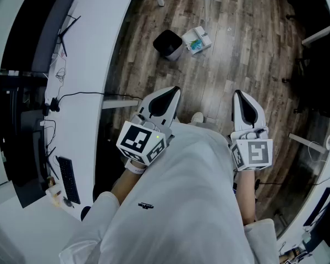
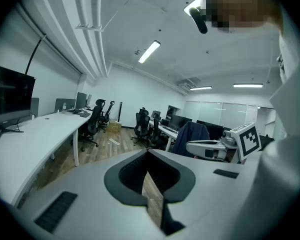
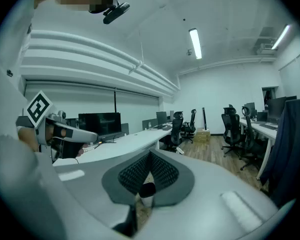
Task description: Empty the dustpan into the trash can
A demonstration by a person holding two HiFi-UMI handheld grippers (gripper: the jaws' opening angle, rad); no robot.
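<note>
While the person in the white shirt (image 1: 181, 202) stands on the wooden floor (image 1: 236, 65), both tongs are held out in front at about waist height, well apart from each other and tilted a little downward. The left gripper (image 1: 175, 91) has its jaws pressed together at the tips, and its own view shows only a sliver of floorboard through the slit beneath the dark pads, so it has hold of nothing. The right gripper (image 1: 238, 94) is the same: jaws fully together, pads meeting, nothing clamped between them. A small dark shape shows through the slit below its pads, too small for me to name.

The black trash can (image 1: 168, 44) stands out on the open floor ahead of the person, nearer the left gripper's side, close to the edge of the long white desk (image 1: 107, 32). The dustpan (image 1: 197, 40) lies on the floor just beside the can, on its right as seen from the head view; it is white and has some teal scraps in it. Neither gripper is near it.

A keyboard (image 1: 70, 179) sits on the desk at the person's left, and black office chairs (image 2: 142, 126) stand farther down the room
</note>
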